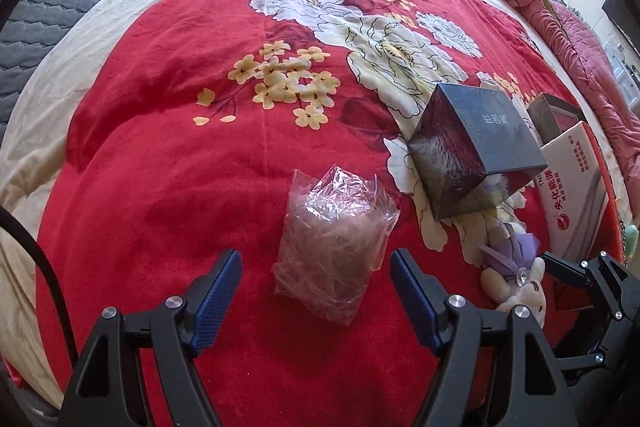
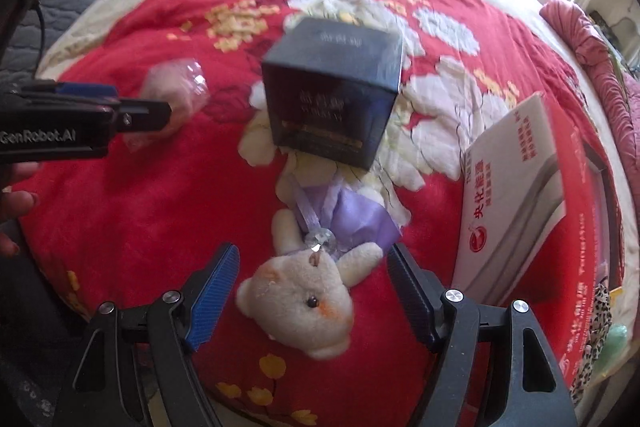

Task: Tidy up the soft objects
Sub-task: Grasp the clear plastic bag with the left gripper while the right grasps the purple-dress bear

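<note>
**Two spread grippers over the red blanket**

The left gripper (image 1: pixel 316 297), marked "GenRobot.AI", stands released astride the plastic bag (image 1: pixel 334 245). The right gripper (image 2: pixel 312 291), jaws apart, straddles the teddy bear (image 2: pixel 300 301). Beyond sit a black box (image 2: pixel 334 87) and a white carton (image 2: pixel 516 195); the red blanket (image 1: pixel 180 147) lies bare leftward.

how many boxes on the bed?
3: black box mid-blanket, white box to its right, a grey-brown one behind that, mostly hidden. More may be out of view.

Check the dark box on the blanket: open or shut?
Shut. The dark box shows an unbroken top and sides in both views, with no raised flap and no inside visible.
</note>
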Tool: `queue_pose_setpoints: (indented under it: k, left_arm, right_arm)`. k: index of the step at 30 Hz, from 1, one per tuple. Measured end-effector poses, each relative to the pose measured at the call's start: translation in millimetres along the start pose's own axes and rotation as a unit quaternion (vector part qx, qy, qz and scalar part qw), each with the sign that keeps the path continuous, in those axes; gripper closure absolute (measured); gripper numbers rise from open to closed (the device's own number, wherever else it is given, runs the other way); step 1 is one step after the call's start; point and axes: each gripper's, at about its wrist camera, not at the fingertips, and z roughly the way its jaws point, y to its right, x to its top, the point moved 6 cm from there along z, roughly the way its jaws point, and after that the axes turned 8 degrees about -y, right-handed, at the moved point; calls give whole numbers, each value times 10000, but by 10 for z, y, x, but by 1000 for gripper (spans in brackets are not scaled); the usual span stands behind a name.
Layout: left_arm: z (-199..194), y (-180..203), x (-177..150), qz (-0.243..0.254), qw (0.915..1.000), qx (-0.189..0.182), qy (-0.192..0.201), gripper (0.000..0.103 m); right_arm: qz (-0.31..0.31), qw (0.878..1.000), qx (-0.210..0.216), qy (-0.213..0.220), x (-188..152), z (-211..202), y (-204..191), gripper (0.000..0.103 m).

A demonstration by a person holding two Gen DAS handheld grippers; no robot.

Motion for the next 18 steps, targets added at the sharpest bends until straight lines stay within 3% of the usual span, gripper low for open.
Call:
queue_pose_setpoints:
  k: [2,4,5,6,9,12,18]
  left_arm:
    - [71,9,26,-5,10000,-16,-54,27]
    - [118,7,42,-46,9999,-107,-79,29]
    - [138,1,48,-95,9998,-180,-70,33]
    - [152,1,56,-115,9996,-255,-91,43]
    - [152,22,71,-114,9992,-381,-46,47]
    - [114,31,75,-171,9983,-559,-17,50]
    - [-251,123,70,-120,9979,-537,355,50]
  right_arm:
    - [35,10000,46,-67,-8,80,14,25]
    - [42,9998,204,-52,-17,112,10,33]
    - [11,9996,262,-38,-22,125,-2,39]
    - [-38,9995,299,-33,-23,131,-16,43]
    - [-87,9988,469,73,-19,98,-31,47]
    - [-18,9968,763,228,-34,8,-34,52]
    - [-18,9926,964,742,-32,-381,11,53]
